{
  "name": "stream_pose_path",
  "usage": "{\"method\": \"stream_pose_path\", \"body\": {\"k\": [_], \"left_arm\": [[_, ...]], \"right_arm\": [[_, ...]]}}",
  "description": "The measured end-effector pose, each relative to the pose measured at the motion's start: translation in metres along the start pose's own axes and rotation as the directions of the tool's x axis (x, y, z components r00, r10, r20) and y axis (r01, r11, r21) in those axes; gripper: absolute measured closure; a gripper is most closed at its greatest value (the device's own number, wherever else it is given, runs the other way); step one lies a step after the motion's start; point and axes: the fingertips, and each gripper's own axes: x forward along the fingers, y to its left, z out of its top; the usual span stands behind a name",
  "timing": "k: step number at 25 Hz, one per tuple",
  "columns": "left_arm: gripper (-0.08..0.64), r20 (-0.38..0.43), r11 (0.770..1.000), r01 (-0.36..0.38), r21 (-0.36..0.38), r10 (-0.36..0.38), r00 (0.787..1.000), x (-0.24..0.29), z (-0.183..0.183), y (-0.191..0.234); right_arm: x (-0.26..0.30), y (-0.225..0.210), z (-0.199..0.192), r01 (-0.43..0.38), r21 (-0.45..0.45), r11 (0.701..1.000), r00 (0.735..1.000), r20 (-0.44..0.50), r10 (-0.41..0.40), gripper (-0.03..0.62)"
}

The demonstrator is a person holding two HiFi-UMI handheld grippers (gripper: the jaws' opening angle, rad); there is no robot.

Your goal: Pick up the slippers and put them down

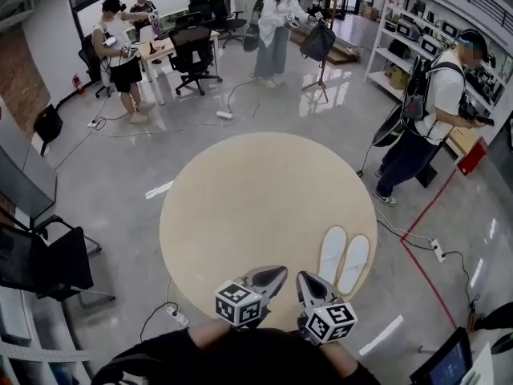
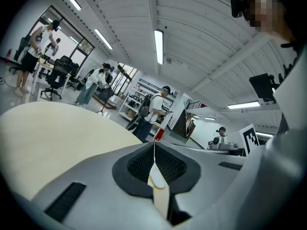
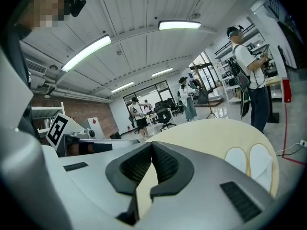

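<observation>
Head view: I look steeply down on a round, pale beige worktop (image 1: pixel 256 199) with a smooth matt top, standing on a glossy grey floor. A pair of white slippers (image 1: pixel 345 261) lies side by side on its near right part, close to the rim, the two touching or almost touching. They are flat, rounded ovals. My left tongs (image 1: pixel 276 273) and right tongs (image 1: pixel 306 281) hover at the near edge, tips close together, just to the left of the slippers and apart from them. Other people stand far off in the room.

Left gripper view: the left tongs (image 2: pixel 154 146) are closed, their grey shells and black ribbed pads meeting along a thin seam. Nothing is held; only a pale sliver shows through the gap lower down.

Right gripper view: the right tongs (image 3: pixel 151 148) are likewise closed and empty, ribbed pads meeting at the tip. The slippers (image 3: pixel 249 161) lie to the right on the worktop (image 3: pixel 206 133), well clear of the tips.

I judge the slippers thin, light and soft, likely to bend and droop when lifted by one end. Pinching a raised edge or the upper band, if there is one, near the middle looks safest; a flat sole on a smooth top may slide away.
</observation>
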Motion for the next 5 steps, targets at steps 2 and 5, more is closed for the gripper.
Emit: {"method": "stream_pose_path", "body": {"k": [2, 5], "left_arm": [[0.537, 0.037, 0.999, 0.004, 0.034, -0.005, 0.999, -0.01, 0.017, 0.019], [0.535, 0.133, 0.996, -0.03, 0.083, 0.019, 0.991, -0.031, 0.061, 0.062]], "right_arm": [[0.024, 0.011, 0.008, -0.013, -0.033, 0.999, 1.0, 0.028, 0.014, 0.578], [0.081, 0.035, 0.031, -0.076, -0.109, 0.991, 0.994, 0.067, 0.083, 0.578]]}}
